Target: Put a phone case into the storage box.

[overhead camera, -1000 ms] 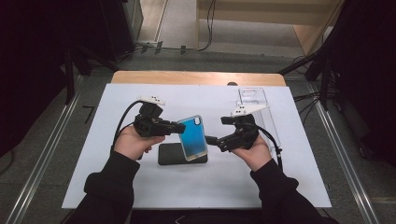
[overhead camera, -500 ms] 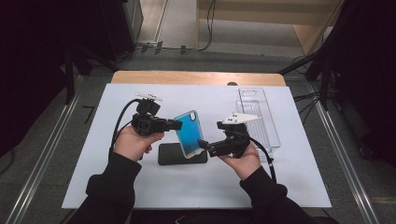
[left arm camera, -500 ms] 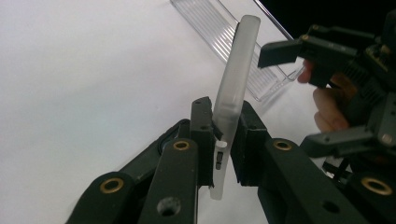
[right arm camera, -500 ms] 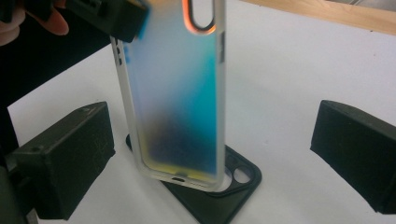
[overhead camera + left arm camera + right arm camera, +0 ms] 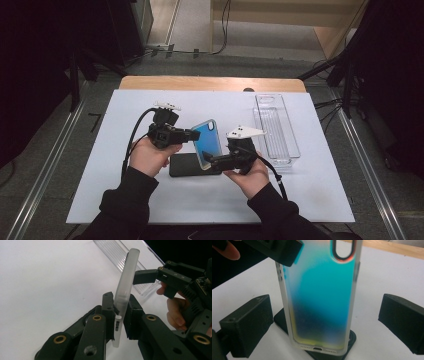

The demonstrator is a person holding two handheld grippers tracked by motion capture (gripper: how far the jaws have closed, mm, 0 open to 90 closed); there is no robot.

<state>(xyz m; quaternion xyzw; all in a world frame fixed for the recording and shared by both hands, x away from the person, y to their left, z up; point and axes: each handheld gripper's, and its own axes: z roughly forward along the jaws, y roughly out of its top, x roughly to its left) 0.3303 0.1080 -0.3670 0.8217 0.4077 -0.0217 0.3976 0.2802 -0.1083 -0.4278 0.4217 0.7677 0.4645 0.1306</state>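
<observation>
Phone case pinched by left tongs; right tongs spread, seemingly untouching.

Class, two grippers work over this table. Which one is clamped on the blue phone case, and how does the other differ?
The left gripper pinches the edge of the blue phone case, holding it upright. The right gripper has its jaws spread wide around the case, not touching it.

Both tools up, facing each other

Left tool was clamped tight, pointing right; right tool pointed left with jaws spread wide, both forearms reaching in from below.
</observation>
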